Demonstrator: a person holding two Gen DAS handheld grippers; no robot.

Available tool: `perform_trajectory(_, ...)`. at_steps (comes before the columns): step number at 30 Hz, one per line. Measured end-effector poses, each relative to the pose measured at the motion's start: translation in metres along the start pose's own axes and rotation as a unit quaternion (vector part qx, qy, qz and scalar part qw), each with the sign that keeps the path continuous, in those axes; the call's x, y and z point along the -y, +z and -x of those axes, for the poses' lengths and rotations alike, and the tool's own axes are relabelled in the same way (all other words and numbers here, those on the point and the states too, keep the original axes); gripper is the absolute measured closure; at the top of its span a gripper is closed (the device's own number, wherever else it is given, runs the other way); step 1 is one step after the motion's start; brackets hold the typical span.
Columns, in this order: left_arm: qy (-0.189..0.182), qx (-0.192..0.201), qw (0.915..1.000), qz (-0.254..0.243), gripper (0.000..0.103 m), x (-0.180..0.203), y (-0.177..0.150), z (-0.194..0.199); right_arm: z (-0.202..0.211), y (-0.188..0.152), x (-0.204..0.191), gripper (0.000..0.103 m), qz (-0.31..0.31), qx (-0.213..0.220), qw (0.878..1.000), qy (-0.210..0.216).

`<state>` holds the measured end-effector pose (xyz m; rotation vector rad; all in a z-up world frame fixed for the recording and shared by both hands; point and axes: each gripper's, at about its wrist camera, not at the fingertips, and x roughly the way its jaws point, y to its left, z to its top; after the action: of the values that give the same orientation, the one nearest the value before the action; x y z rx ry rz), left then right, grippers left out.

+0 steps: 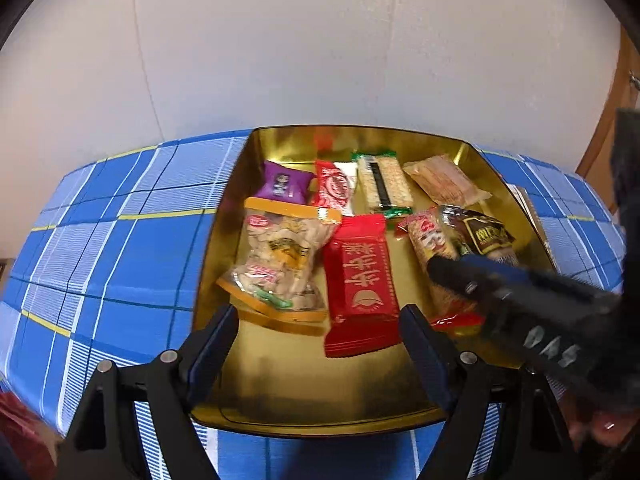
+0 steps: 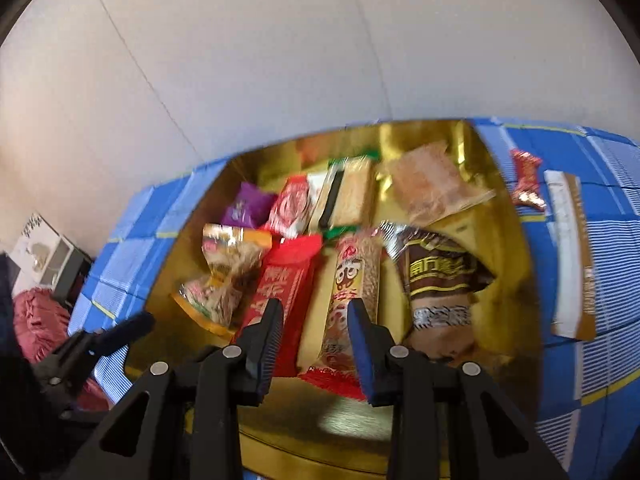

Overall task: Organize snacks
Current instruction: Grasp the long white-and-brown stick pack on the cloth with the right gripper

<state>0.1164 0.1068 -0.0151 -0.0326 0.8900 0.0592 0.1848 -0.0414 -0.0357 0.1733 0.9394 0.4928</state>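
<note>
A gold tray (image 1: 320, 396) on the blue checked cloth holds several snack packets. My left gripper (image 1: 320, 314) hangs open over the tray's near end, with a red packet (image 1: 360, 288) lying below its gap. My right gripper (image 2: 315, 307) has its jaws a narrow gap apart with bare tray showing between them. Its right finger covers part of a long face-printed packet (image 2: 354, 272) that lies flat in the tray. In the left wrist view the right gripper (image 1: 440, 270) reaches in from the right, over that long packet (image 1: 424, 240). A brown packet (image 2: 440, 280) lies just right of it.
Peanut bags (image 1: 280, 256), a purple packet (image 1: 282, 186), a red-white packet (image 1: 334, 192), a cracker pack (image 1: 384, 188) and a clear orange pack (image 1: 444, 184) fill the tray. Outside it lie a white-gold packet (image 2: 568, 248) and a red foil sweet (image 2: 526, 184). A wall stands behind.
</note>
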Motion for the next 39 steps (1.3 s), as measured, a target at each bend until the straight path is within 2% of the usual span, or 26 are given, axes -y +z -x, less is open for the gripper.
perform_trajectory(3,-0.003,-0.003,0.9999,0.010,0.020,-0.006,0.000,-0.001,0.011,-0.004,0.003,0.069,-0.016,0.019,0.999,0.035)
perform_trajectory(8,-0.027,-0.007,0.9992,0.029,0.017,-0.005,-0.001,-0.002,0.059,-0.014,0.027,0.069,-0.037,0.099,0.994,0.018)
perform_trajectory(10,-0.042,-0.009,0.9986,0.030,0.016,-0.001,-0.002,-0.002,0.079,-0.022,0.047,0.069,-0.057,0.130,0.990,-0.005)
perform_trajectory(13,-0.064,-0.014,0.9975,0.028,0.014,0.008,-0.004,-0.003,0.100,-0.036,0.081,0.069,-0.099,0.156,0.981,-0.060)
perform_trajectory(15,-0.078,-0.016,0.9964,0.027,0.012,0.013,-0.005,-0.003,0.106,-0.043,0.107,0.066,-0.129,0.153,0.976,-0.091)
perform_trajectory(20,-0.096,-0.015,0.9951,0.016,0.011,0.027,-0.006,0.001,0.099,-0.052,0.155,0.065,-0.172,0.113,0.968,-0.145)
perform_trajectory(24,-0.108,-0.009,0.9941,0.011,0.009,0.035,-0.003,0.005,0.088,-0.040,0.164,0.065,-0.172,0.096,0.969,-0.150)
perform_trajectory(28,-0.118,-0.008,0.9929,0.008,0.009,0.039,0.000,0.005,0.068,-0.006,0.160,0.062,-0.148,0.091,0.973,-0.154)
perform_trajectory(31,-0.117,-0.009,0.9930,0.007,0.009,0.040,0.002,0.003,0.043,0.017,0.159,0.062,-0.122,0.063,0.976,-0.171)
perform_trajectory(34,-0.121,-0.012,0.9925,0.010,0.009,0.038,0.004,0.001,0.022,0.025,0.165,0.062,-0.113,0.045,0.975,-0.185)
perform_trajectory(37,-0.121,-0.011,0.9926,0.007,0.009,0.040,0.007,0.000,0.018,0.023,0.163,0.062,-0.082,0.055,0.975,-0.197)
perform_trajectory(39,-0.120,-0.010,0.9927,0.003,0.009,0.042,0.011,0.000,0.018,0.019,0.162,0.067,-0.059,0.060,0.975,-0.207)
